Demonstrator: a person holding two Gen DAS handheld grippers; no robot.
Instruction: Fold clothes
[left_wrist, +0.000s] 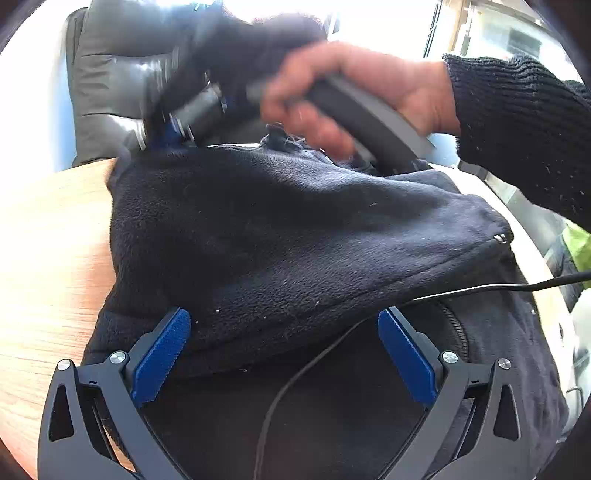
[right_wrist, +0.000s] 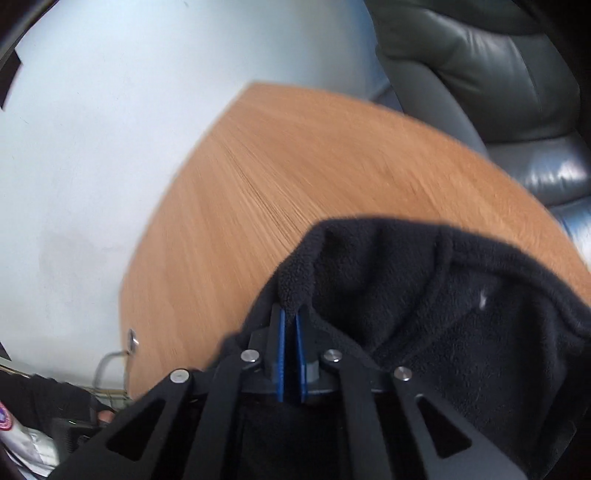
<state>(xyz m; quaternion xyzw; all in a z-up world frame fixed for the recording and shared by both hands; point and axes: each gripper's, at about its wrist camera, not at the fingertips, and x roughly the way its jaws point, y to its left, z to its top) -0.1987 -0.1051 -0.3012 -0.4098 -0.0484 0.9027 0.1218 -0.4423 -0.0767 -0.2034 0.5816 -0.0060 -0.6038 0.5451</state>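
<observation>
The soft, floppy dark fleece (left_wrist: 295, 236) lay bunched on the wooden table (left_wrist: 48, 236), the right gripper (right_wrist: 291, 321) pinched tight on a fold of its edge, a good holding spot, while the left gripper (left_wrist: 284, 343) gaped wide and empty.

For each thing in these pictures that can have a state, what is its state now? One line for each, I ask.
left gripper: open wide over the fleece, holding nothing.
right gripper: shut on a pinched fold of the fleece.
black fleece garment: partly folded, bunched on the table.
zipper: too little shows to tell.
wooden table: bears the fleece.
black cable: lies loose across the fleece.
</observation>
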